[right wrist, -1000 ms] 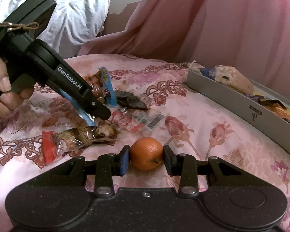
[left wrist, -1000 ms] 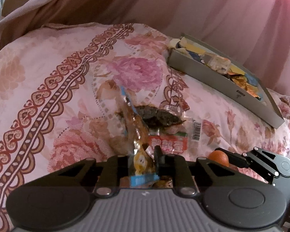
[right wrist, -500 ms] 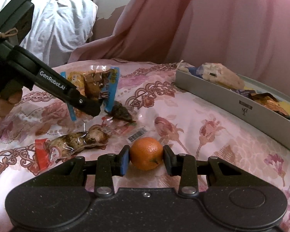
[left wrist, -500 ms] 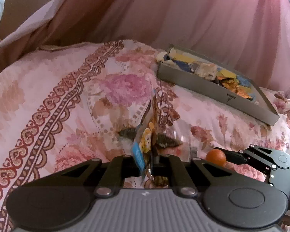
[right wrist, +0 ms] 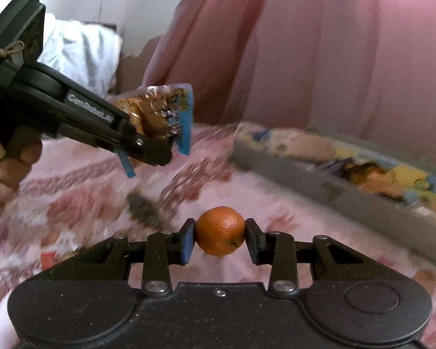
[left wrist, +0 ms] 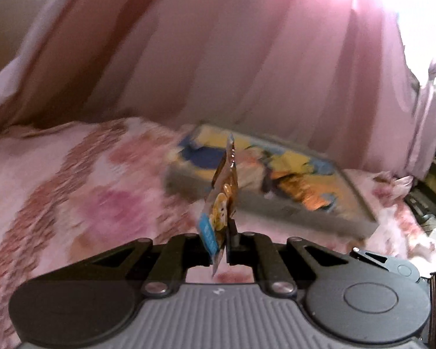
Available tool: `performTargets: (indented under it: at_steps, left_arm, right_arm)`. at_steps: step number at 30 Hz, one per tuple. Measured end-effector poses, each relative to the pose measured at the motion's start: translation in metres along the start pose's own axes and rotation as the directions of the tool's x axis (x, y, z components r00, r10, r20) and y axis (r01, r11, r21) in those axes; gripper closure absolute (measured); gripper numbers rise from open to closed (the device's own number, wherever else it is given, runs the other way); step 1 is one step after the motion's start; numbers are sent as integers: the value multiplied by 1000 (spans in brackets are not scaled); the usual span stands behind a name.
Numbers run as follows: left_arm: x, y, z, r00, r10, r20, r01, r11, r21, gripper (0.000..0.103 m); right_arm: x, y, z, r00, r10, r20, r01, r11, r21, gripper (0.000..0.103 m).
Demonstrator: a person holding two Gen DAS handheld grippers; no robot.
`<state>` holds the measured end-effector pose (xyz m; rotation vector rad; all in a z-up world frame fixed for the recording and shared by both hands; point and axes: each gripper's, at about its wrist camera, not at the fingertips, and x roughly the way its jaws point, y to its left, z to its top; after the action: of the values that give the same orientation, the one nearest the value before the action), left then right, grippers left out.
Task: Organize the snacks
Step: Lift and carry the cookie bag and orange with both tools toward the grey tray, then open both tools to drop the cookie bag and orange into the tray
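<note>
Orange and firm-looking, the tangerine sits pinched between the pads of the right tool, held by its sides above the bed; I judge it light, round and apt to roll if let go on a slope, with a skin that bruises under too hard a squeeze, so a hold across its widest part suits it. The left tool is pressed together on the lower edge of a snack packet, a thin crinkly film bag with a blue strip and brownish contents showing through, which stands up edge-on from the jaws and is clear of the bed. Such a bag should be very light, floppy and slick, likely to swing or slip, so taking it by a sealed edge looks the safest hold. Seen from the right wrist, the same packet hangs out beyond the left tool's tip. Ahead of both lies a shallow grey tray already holding other wrapped snacks, resting on the flowered pink bedspread, which is soft and uneven. More packets lie on the bedspread, blurred. Pink curtains hang behind, and a white pillow sits at the far left.
</note>
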<state>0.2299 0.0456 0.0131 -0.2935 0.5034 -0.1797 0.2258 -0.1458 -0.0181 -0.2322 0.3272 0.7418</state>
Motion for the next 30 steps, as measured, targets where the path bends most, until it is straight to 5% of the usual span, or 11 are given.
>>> performTargets:
  at_steps: [8, 17, 30]
  left_arm:
    - [57, -49, 28, 988, -155, 20, 155, 988, -9, 95]
    - [113, -93, 36, 975, -221, 3, 221, 975, 11, 95]
    - [148, -110, 22, 973, -219, -68, 219, 976, -9, 95]
  right_arm:
    - [-21, -54, 25, 986, -156, 51, 152, 985, 77, 65]
    - [-35, -125, 29, 921, -390, -5, 386, 909, 157, 64]
    - [-36, -151, 15, 895, -441, -61, 444, 873, 202, 64]
